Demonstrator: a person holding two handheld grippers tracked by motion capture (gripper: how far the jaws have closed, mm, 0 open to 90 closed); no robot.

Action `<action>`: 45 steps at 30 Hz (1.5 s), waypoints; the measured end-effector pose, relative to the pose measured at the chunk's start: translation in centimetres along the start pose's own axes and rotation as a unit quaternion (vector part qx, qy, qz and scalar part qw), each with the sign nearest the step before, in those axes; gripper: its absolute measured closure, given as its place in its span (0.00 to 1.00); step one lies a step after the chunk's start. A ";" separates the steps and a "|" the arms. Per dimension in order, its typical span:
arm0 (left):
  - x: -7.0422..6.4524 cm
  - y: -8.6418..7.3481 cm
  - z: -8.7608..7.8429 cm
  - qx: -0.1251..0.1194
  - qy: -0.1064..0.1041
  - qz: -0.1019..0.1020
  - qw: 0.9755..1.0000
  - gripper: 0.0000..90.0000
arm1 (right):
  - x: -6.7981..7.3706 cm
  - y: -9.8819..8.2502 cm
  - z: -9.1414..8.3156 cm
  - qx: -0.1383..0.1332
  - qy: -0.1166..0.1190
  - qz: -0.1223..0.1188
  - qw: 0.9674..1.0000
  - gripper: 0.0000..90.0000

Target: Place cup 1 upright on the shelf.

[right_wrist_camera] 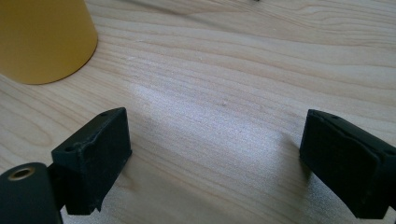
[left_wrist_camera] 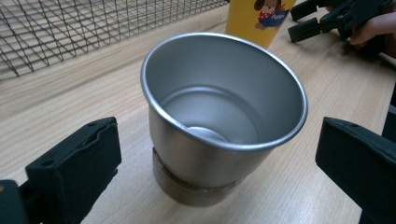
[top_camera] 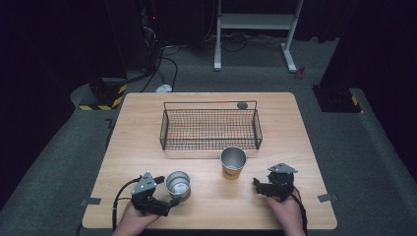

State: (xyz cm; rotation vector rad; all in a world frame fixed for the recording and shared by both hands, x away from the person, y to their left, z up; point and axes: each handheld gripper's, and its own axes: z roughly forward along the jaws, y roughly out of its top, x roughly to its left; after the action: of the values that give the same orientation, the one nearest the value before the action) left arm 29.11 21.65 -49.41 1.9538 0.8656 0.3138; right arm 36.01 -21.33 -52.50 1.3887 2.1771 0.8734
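A small silver metal cup [top_camera: 178, 184] with a brown base stands upright near the table's front left. My left gripper [top_camera: 167, 191] is open, and its jaws stand on either side of the cup without touching it. In the left gripper view the empty silver cup [left_wrist_camera: 224, 116] sits between the wide-spread jaws of the left gripper [left_wrist_camera: 219, 158]. A taller yellow cup [top_camera: 233, 163] with a metal inside stands near the table's middle. My right gripper [top_camera: 256, 187] rests open to its right; in the right gripper view the right gripper [right_wrist_camera: 219, 158] holds nothing, with the yellow cup [right_wrist_camera: 42, 37] at upper left.
A black wire basket [top_camera: 163, 132] stands empty at the back middle of the wooden table [top_camera: 137, 128], and its mesh [left_wrist_camera: 70, 28] lies beyond the silver cup. A small grey round object [top_camera: 242, 105] lies behind the basket. Cables and a white frame are on the floor beyond.
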 end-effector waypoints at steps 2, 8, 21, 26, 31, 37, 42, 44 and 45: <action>-0.2 0.0 0.3 0.003 -0.003 -0.001 1.000 0.01 | 0.0 0.0 0.0 0.000 0.000 0.000 1.000 0.09; -0.4 0.1 0.9 0.007 0.007 0.007 1.000 0.01 | 0.0 0.0 0.0 0.000 0.000 0.000 1.000 0.09; -0.6 0.2 2.3 -0.003 0.010 0.009 1.000 0.01 | 0.0 0.0 0.0 0.000 0.001 0.000 1.000 0.09; -0.6 0.3 2.5 -0.009 0.010 0.008 1.000 0.01 | 0.0 0.0 0.0 0.000 0.001 0.000 1.000 0.09; -0.7 0.3 3.0 -0.006 0.007 0.012 1.000 0.01 | 0.0 0.0 0.0 0.000 0.001 0.001 1.000 0.09; -1.0 0.3 3.2 -0.011 0.012 0.013 1.000 0.01 | 0.0 0.0 0.0 0.000 0.001 0.000 1.000 0.09; -1.0 0.3 2.9 -0.018 0.015 0.019 1.000 0.03 | 0.0 0.0 0.0 0.000 0.001 0.000 1.000 0.09; -1.0 0.3 2.8 -0.021 0.017 0.021 0.999 0.03 | 0.0 0.0 0.0 0.000 0.001 0.000 1.000 0.09; -1.0 0.3 2.8 -0.021 0.017 0.021 0.999 0.04 | 0.0 0.0 0.0 0.000 0.001 0.000 1.000 0.09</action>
State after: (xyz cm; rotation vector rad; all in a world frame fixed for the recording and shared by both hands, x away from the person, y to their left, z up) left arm 30.03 19.00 -50.51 1.9340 0.8355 0.3885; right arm 36.03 -21.33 -52.50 1.3884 2.1786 0.8750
